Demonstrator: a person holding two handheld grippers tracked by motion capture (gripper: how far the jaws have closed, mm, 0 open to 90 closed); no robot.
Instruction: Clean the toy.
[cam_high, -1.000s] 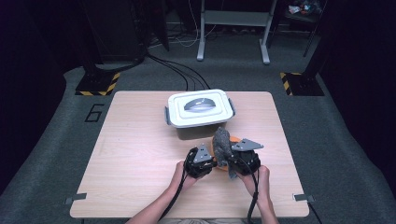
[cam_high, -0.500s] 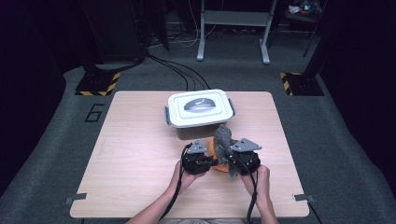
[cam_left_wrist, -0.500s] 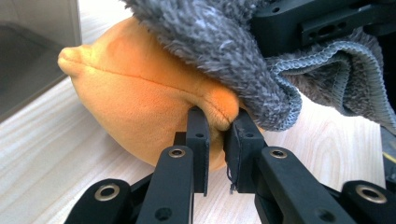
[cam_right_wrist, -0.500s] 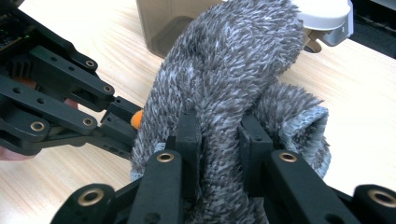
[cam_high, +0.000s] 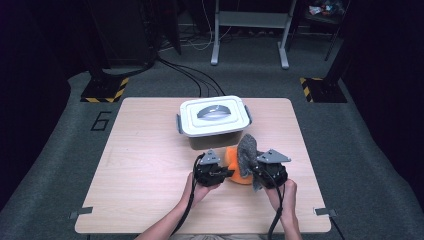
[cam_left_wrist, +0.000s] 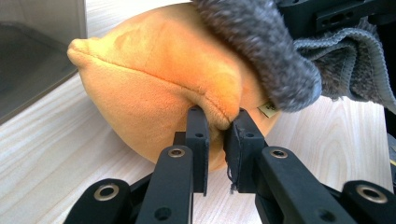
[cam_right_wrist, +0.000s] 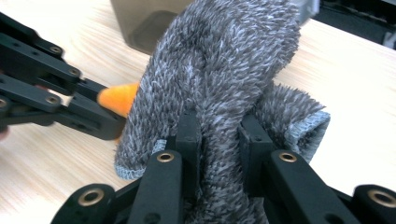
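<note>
Numeral "6" on floor mat left of table; small toy tag unreadable.

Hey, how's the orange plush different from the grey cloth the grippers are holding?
The orange plush toy is smooth, rounded and stuffed; the grey cloth is shaggy, flat and folded. The plush rests on the table, pinched at a seam by the left gripper; the cloth stands upright, clamped in the right gripper, and drapes over the plush. Both are soft and are held in front of the lidded box.
</note>
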